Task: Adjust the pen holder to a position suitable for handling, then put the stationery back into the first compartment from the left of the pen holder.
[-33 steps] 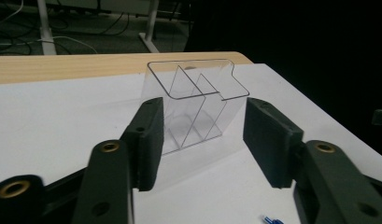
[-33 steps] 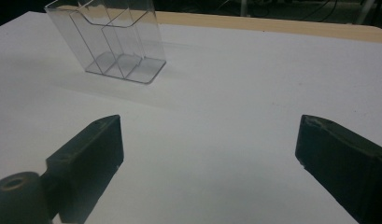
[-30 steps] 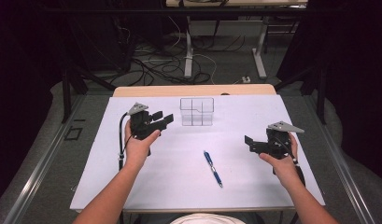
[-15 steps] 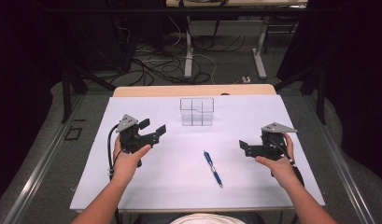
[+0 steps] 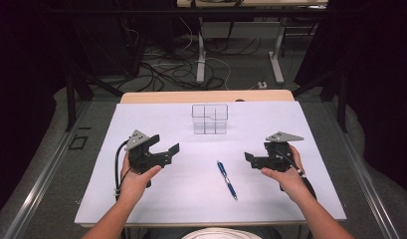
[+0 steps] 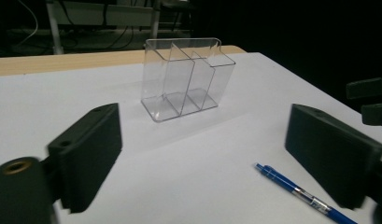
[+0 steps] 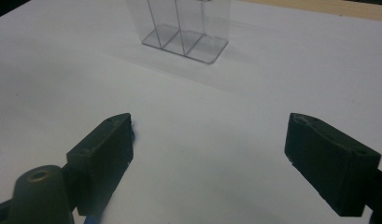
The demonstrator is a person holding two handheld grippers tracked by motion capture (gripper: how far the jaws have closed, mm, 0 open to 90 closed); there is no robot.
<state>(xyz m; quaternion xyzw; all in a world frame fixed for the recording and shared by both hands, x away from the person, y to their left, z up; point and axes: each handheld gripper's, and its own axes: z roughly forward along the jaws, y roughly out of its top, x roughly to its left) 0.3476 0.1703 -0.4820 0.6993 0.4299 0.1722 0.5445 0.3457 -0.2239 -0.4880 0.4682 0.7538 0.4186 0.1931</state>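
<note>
Left gripper (image 5: 167,149) drawn back from clear organiser (image 5: 209,119), jaws just opened wide, empty | right gripper (image 5: 252,158) shifted toward blue pen (image 5: 226,179), jaws wide, just narrowed, empty | pen lain between grippers on bench (image 5: 300,199)

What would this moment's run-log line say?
left gripper: open, empty, jaws just opening | right gripper: open, empty, jaws just closing | pen: flat on table | clear organizer: upright, empty
</note>
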